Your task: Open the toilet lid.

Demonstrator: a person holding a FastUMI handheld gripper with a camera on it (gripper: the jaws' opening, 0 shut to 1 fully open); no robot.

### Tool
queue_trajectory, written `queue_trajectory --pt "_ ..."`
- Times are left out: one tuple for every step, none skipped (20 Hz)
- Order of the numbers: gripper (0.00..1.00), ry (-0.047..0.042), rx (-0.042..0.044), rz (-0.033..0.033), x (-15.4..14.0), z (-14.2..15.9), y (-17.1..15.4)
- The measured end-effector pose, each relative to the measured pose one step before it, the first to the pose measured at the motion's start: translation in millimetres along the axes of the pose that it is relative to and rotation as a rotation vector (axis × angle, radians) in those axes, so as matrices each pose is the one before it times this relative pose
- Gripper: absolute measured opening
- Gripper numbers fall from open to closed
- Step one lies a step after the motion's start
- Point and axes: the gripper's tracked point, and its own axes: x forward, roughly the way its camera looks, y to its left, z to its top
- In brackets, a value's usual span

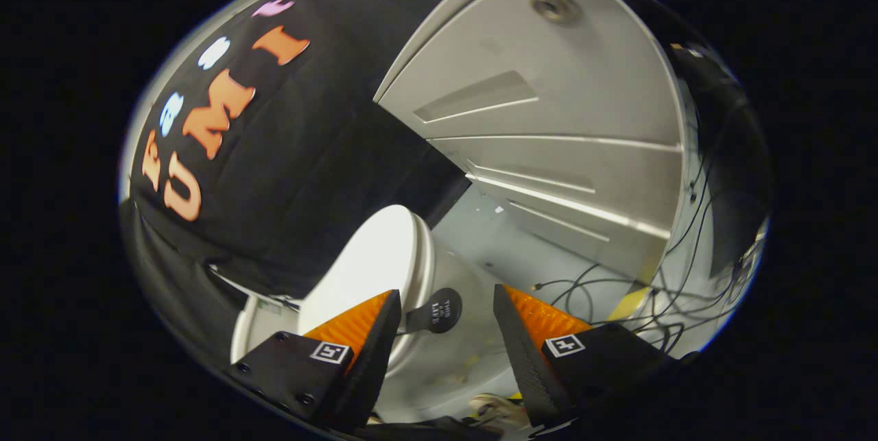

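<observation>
Claw (446, 321) wide open, empty, toilet lid (374, 263) raised just ahead of its fingers.

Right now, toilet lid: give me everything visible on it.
The toilet lid is a glossy white oval, plastic by the look, with a rounded edge. It appears down on the seat, not yet lifted. A round black tab with small print sticks out from its edge, lying between the fingers of the open gripper; neither finger clearly presses it. The booth's black cloth hangs just behind the lid.

The pale floor (494, 235) carries the white toilet (439, 359) and a tangle of dark cables (617, 297) near a yellow strip (627, 304).
</observation>
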Motion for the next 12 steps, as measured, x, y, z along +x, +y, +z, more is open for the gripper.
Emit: queue_trajectory --pt "0.88 0.01228 0.03564 -0.00556 0.68 -1.46 -8.03" --pt "0.89 -0.00498 0.05569 0.00396 3.08 1.89 -1.45" --pt "0.89 0.00116 0.06095 0.00731 3.41 0.53 -1.29" --pt "0.89 0.00774 0.06172 0.01724 5.30 0.19 0.57" --pt "0.89 0.00834 0.04866 0.01841 1.52 -1.90 1.45" --pt "0.88 -0.01139 0.03222 0.01094 4.04 3.90 0.10" --pt "0.86 0.01118 0.00391 0.00895 2.54 -5.99 -1.62" --pt "0.86 0.02953 0.00135 0.00639 0.98 -6.15 0.92" --pt "0.83 0.02251 0.00952 0.01140 -1.05 -6.11 3.38" --pt "0.80 -0.00488 0.00990 0.01503 2.45 0.23 4.94" --pt "0.76 -0.01060 -0.00536 0.00448 -0.13 0.41 0.91" --pt "0.71 -0.01094 -0.00195 0.00000 2.23 3.54 -1.33"
